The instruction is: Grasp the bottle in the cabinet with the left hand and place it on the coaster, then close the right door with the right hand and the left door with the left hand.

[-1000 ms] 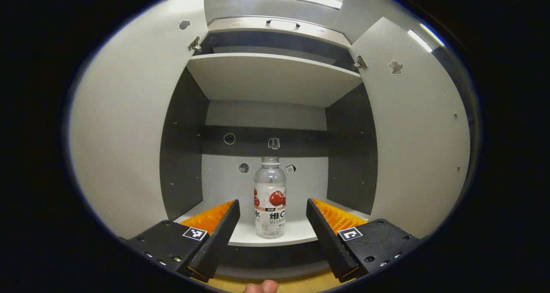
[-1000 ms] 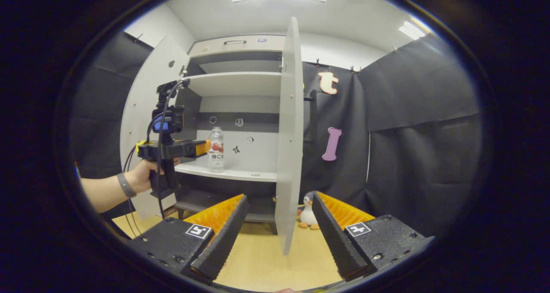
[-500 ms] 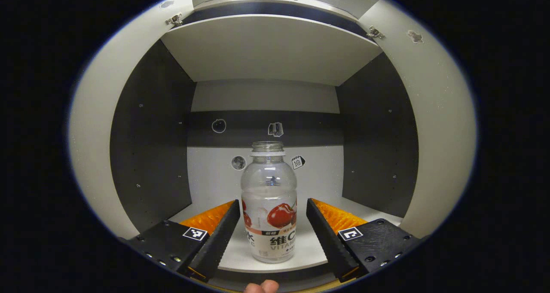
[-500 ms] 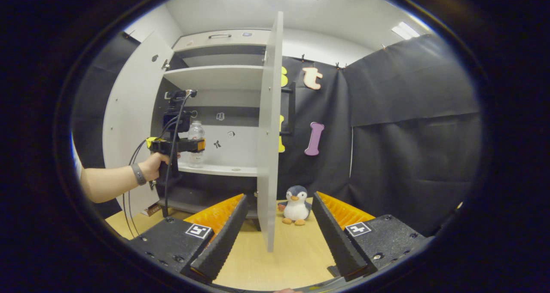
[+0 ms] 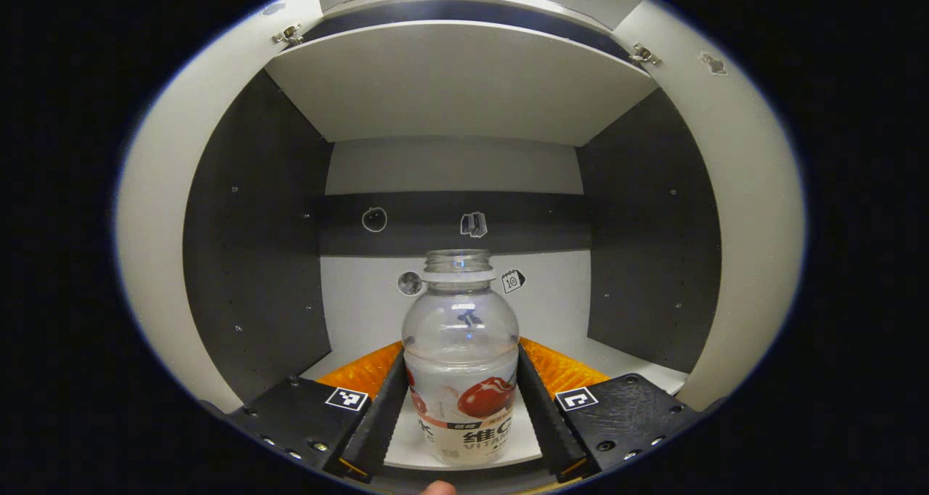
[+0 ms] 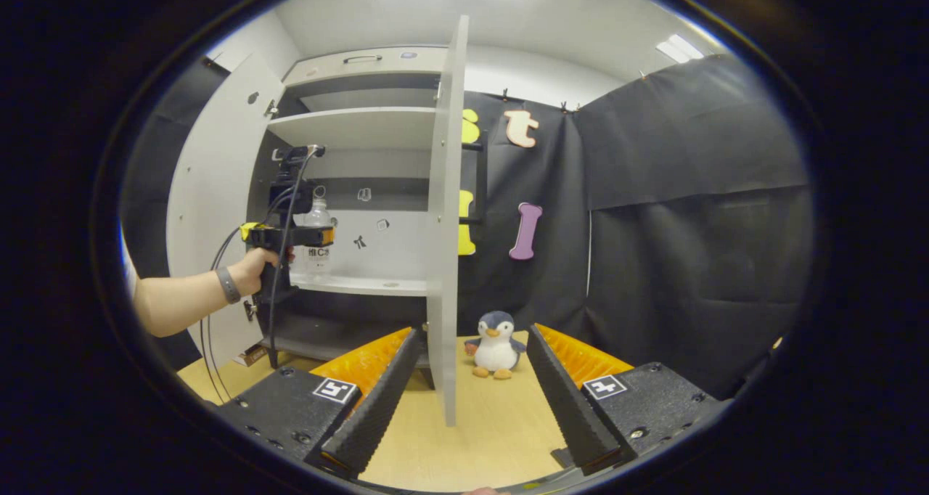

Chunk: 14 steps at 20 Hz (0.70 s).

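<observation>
- Your left gripper (image 5: 460, 415) has closed in since before; its fingers now press both sides of the bottle (image 5: 460, 350).
- Your right gripper (image 6: 464, 393) gapes wide, holding nothing, door (image 6: 441, 248) at 12 o'clock.

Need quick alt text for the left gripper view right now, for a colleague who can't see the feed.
The left gripper has its two fingers pressed on either side of a clear, uncapped bottle that stands upright on the cabinet's lower shelf. Behind it are the cabinet's back wall with small stickers and an upper shelf, with both doors open at the sides.
</observation>
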### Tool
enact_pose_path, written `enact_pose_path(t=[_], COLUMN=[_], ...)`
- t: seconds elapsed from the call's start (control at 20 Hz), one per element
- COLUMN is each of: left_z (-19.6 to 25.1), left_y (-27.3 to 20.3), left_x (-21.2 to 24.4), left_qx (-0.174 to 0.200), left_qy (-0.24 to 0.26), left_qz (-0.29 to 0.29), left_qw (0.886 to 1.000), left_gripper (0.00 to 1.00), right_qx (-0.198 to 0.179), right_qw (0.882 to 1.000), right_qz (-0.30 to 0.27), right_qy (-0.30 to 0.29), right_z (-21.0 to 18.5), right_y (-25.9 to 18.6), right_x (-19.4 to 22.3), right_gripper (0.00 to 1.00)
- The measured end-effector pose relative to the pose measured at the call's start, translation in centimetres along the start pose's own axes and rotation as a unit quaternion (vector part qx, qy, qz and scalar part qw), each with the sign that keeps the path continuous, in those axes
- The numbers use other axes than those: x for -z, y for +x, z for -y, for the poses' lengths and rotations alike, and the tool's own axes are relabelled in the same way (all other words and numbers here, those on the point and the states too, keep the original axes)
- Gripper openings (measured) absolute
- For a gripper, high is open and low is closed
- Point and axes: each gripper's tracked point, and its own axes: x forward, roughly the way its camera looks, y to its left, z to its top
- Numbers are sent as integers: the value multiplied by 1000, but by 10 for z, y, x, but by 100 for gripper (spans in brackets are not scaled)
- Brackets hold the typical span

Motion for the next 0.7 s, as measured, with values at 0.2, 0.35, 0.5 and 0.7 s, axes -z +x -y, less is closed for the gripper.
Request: enact_pose_path(t=[0.2,0.35,0.5,0.7], left_z=[15,34,44,85], left_y=[-56,-102,-144,-195], left_x=[-9,5,37,111], left_qx=[31,55,50,88], left_qy=[0,-7,-14,-32], left_qz=[24,19,15,-18], left_qw=[999,998,999,995], left_gripper=[78,82,78,78], right_qx=[-23,-42,-59,-76], right_qw=[1000,999,998,996], right_qz=[12,23,29,35], right_qy=[-1,8,16,17], right_z=[-4,-9,-13,-16], right_y=[7,8,6,1], right_x=[-11,-21,-28,-40], right_gripper=[98,98,94,98])
